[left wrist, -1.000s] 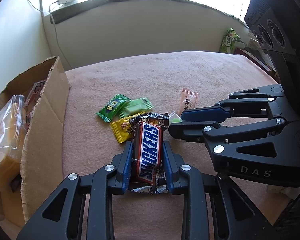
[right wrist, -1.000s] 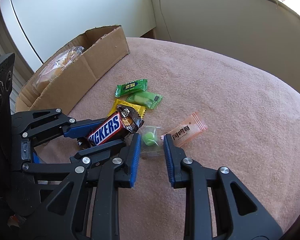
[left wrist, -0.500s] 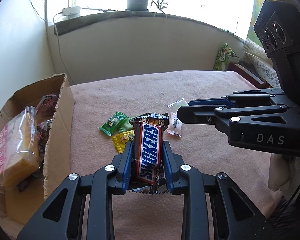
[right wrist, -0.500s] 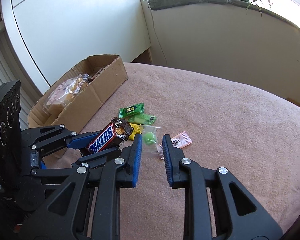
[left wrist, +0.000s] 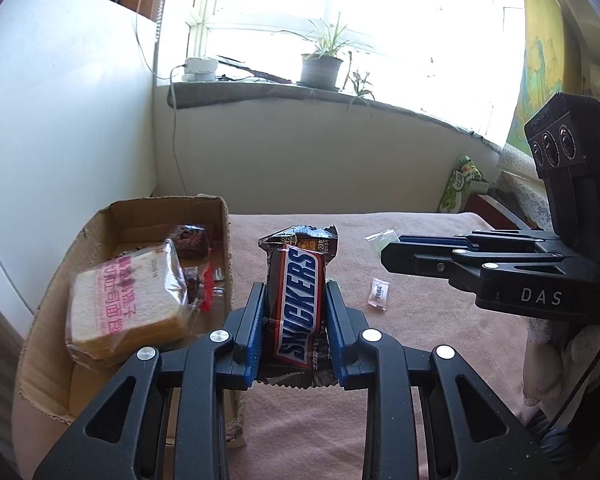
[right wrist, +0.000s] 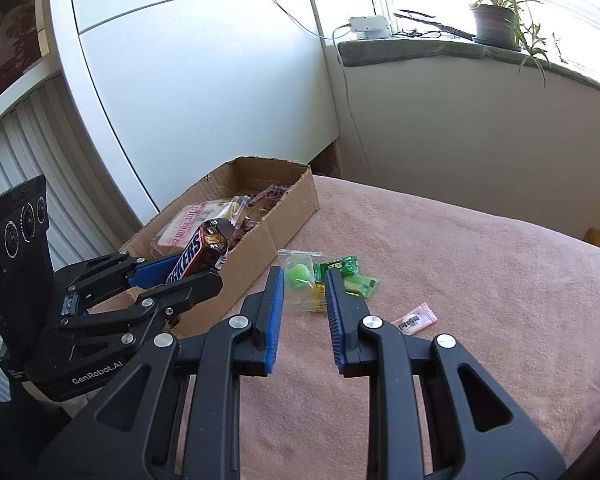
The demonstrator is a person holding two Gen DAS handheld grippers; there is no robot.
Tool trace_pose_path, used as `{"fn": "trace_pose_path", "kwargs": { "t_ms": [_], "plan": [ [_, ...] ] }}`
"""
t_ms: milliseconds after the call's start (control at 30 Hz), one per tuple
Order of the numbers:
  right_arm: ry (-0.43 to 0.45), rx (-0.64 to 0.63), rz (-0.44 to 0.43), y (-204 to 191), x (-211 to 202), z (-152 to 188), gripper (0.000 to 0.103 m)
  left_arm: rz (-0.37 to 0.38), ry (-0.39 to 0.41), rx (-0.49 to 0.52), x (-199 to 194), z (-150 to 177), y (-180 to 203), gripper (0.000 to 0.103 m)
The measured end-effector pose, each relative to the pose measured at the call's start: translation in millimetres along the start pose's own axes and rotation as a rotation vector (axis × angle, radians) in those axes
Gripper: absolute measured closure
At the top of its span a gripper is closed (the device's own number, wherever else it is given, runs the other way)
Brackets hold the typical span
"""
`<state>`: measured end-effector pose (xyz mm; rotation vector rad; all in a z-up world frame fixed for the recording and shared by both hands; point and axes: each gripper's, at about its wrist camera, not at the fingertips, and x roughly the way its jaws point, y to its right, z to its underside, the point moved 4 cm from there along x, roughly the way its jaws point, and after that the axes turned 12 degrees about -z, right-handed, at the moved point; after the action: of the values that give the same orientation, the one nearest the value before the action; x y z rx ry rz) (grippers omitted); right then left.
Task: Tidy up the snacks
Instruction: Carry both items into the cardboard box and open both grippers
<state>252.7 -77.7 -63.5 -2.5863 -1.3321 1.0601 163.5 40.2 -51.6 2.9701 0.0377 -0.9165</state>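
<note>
My left gripper (left wrist: 296, 300) is shut on a Snickers bar (left wrist: 298, 304) and holds it in the air beside the cardboard box (left wrist: 112, 220); it also shows in the right wrist view (right wrist: 192, 260), over the box's near wall. My right gripper (right wrist: 302, 292) is shut on a clear bag with a green candy (right wrist: 300, 278), lifted above the pink cloth. In the left wrist view the right gripper (left wrist: 392, 252) is seen from the side with the bag's corner (left wrist: 380, 236) showing. Green candies (right wrist: 350, 274) and a pink sachet (right wrist: 414, 320) lie on the cloth.
The box holds a bagged slice of bread (left wrist: 128, 304) and dark wrapped snacks (left wrist: 190, 240). A white cabinet (right wrist: 200, 100) stands behind it. A window sill with a potted plant (left wrist: 320, 68) is at the back. A green pack (left wrist: 460, 184) sits at the far right.
Both grippers have risen and moved left toward the box. The Snickers bar now hangs by the box's wall. The green candy bag has left the cloth with the right gripper.
</note>
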Motion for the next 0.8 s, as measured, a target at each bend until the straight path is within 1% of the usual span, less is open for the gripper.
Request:
{"fn": "trace_pose_path", "kwargs": {
  "t_ms": [200, 500, 633, 800],
  "plan": [
    [-0.005, -0.025, -0.045, -25.1, 19.8, -8.7, 0.081, -0.046, 0.013, -0.062, -7.4, 6.1, -34.0, 0.076],
    [-0.036, -0.058, -0.103, -53.2, 54.5, -11.2, 0.081, -0.097, 0.016, -0.132, -18.8, 19.9, -72.5, 0.076],
    [-0.055, -0.075, -0.123, -66.8, 70.2, -9.2, 0.081, -0.106, 0.018, -0.154, -20.3, 22.0, -82.3, 0.076],
    [-0.077, -0.091, -0.143, -80.9, 86.4, -7.0, 0.081, -0.12, 0.02, -0.158, -22.5, 26.0, -88.4, 0.076]
  ]
}}
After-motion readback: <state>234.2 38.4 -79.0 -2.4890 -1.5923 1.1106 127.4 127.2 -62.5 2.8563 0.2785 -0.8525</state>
